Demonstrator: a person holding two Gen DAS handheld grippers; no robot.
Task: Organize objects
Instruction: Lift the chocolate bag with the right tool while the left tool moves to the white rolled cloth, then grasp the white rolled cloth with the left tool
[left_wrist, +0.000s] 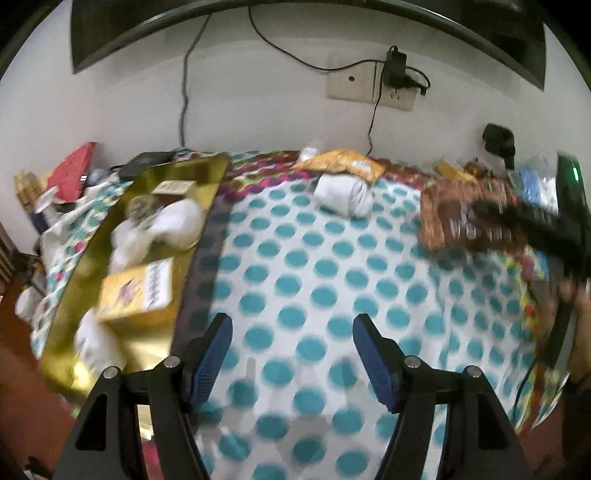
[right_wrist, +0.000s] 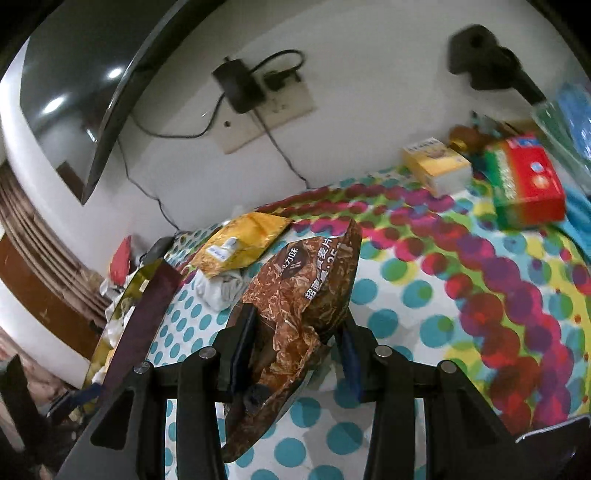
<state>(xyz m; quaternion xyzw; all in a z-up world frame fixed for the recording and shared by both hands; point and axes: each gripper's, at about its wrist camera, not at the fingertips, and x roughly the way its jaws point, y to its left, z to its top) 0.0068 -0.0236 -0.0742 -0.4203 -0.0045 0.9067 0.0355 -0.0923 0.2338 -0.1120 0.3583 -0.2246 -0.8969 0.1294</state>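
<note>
In the right wrist view my right gripper (right_wrist: 293, 332) is shut on a brown snack bag (right_wrist: 306, 284), held above the dotted cloth (right_wrist: 406, 295). The left wrist view shows the same brown snack bag (left_wrist: 465, 214) at the right, blurred, with the right gripper (left_wrist: 495, 218) on it. My left gripper (left_wrist: 291, 332) stands open over the dotted cloth (left_wrist: 303, 266) with nothing between its fingers. A gold tray (left_wrist: 195, 173) to its left holds a yellow box (left_wrist: 136, 291) and white wrapped items (left_wrist: 173, 221). A white rolled bundle (left_wrist: 343, 194) and a yellow packet (left_wrist: 343, 164) lie at the far side.
A wall socket with a black charger (left_wrist: 397, 70) and cables sits behind the table. A yellow box (right_wrist: 436, 164) and a red-green box (right_wrist: 528, 188) lie at the back right. The gold tray's edge (right_wrist: 147, 273) is to the left, with the yellow packet (right_wrist: 243, 243) near it.
</note>
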